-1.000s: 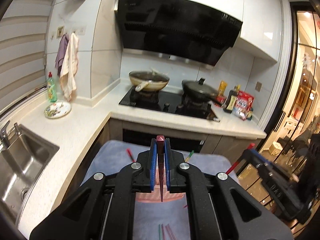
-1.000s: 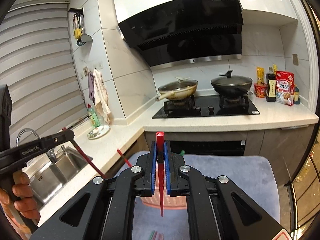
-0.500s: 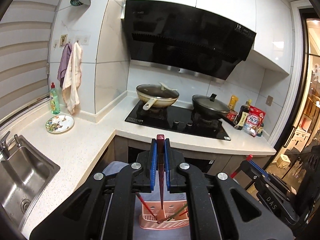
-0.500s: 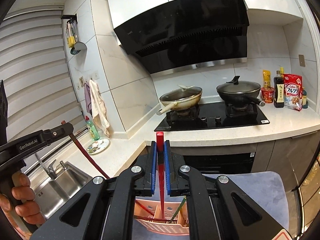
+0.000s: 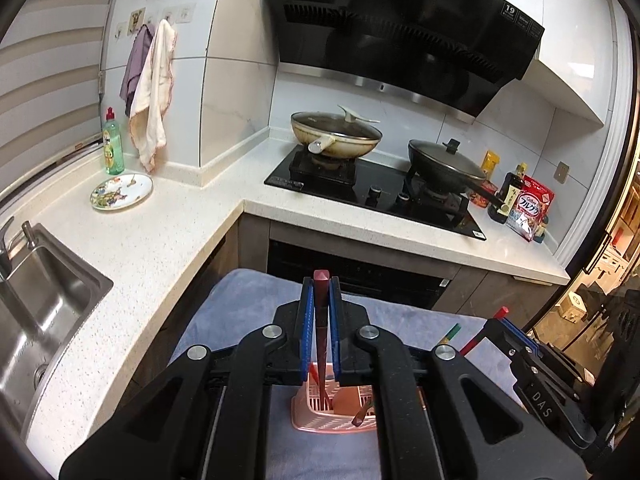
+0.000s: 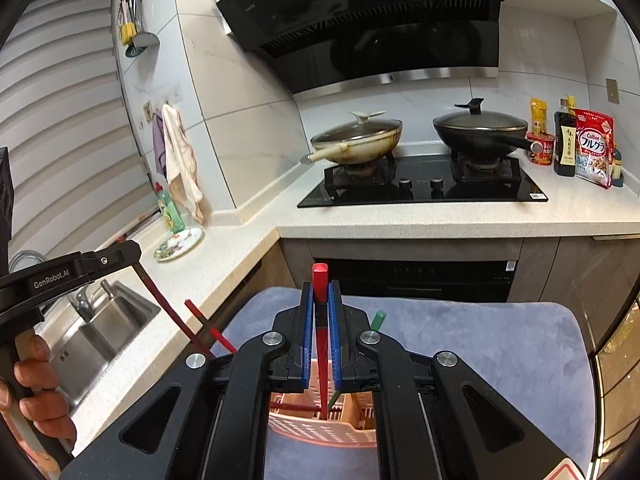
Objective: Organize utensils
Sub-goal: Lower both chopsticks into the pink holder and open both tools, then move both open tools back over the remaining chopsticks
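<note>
- Left gripper (image 5: 320,312) is pinching a dark red chopstick (image 5: 321,336) upright, its lower end down inside the pink basket (image 5: 320,420).
- Right gripper (image 6: 320,320) is clamped on a bright red chopstick (image 6: 320,304) the same way, tip dipping into the same basket's slotted compartment.
- The basket sits on a blue-grey cloth (image 6: 480,344) covering the table; there's loads of bare cloth to the right, while the left edge runs tight against the counter (image 5: 160,240) corner.
- The left view shows the right gripper off at the right edge with its red stick poking up. The right view instead catches the person's hand (image 6: 36,400) on the left gripper's handle.
- Count in the right view: four chopsticks total, i.e. the two held plus a red one and a green one (image 6: 376,320) leaning in the basket.
- Two pans on the stove (image 6: 424,188) behind.
</note>
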Tool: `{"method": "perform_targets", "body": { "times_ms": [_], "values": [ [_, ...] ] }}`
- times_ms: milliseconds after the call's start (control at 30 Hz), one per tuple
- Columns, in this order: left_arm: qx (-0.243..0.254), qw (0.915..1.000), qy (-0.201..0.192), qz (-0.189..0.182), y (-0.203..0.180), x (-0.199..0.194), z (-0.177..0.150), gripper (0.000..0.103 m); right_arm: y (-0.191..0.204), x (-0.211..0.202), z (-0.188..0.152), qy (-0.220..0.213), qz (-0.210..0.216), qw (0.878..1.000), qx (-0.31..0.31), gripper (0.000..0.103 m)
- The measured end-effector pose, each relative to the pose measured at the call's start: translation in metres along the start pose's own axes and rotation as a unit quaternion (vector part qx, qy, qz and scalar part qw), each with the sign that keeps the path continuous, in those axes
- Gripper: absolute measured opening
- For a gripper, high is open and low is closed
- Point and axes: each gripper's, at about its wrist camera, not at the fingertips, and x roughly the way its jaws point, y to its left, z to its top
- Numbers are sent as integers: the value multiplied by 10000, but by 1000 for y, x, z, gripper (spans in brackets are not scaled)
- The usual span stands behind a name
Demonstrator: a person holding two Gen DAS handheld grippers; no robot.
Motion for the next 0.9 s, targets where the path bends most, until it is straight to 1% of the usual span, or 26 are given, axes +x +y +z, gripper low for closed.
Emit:
{"method": "perform_targets", "body": {
  "times_ms": [67,100,167,267,367,433,467,500,533,733,833,867,900],
  "values": [
    [6,9999,51,87,1,1,-6,8,-1,-1,-3,-5,-42,10000,11,14],
    [11,9999,32,146,1,1,-7,8,-1,-2,-4,-12,-56,10000,14,16],
    [39,9996,-20,286,2,-4,-10,8,-3,-9,-5,-54,-79,9999,45,23],
    [45,9997,4,260,4,-10,-11,8,-5,-21,-3,-140,-73,9998,78,25],
    [77,9994,-6,324,5,-20,-14,11,-5,-38,-3,-198,-57,9998,88,26],
    [134,9992,-31,383,5,-30,-18,23,-4,-51,-6,-212,-32,9998,54,26],
    [165,9990,-48,418,4,-34,-21,26,-3,-55,-8,-218,-42,9997,28,26],
    [217,9986,-59,479,4,-40,-25,32,-2,-62,-11,-220,-56,9997,-13,26],
    [259,9984,-72,504,3,-45,-29,34,0,-69,-16,-202,-57,9998,-71,26],
    [421,9973,13,609,3,-71,-61,35,10,-105,-52,-30,-55,9994,-351,26],
    [506,9963,126,677,4,-82,-87,35,15,-124,-85,164,-55,9987,-472,27],
    [535,9960,150,704,4,-84,-93,35,15,-129,-94,227,-55,9985,-493,29],
    [600,9952,193,755,4,-88,-107,35,16,-136,-109,305,-86,9981,-532,31]
  ]
}}
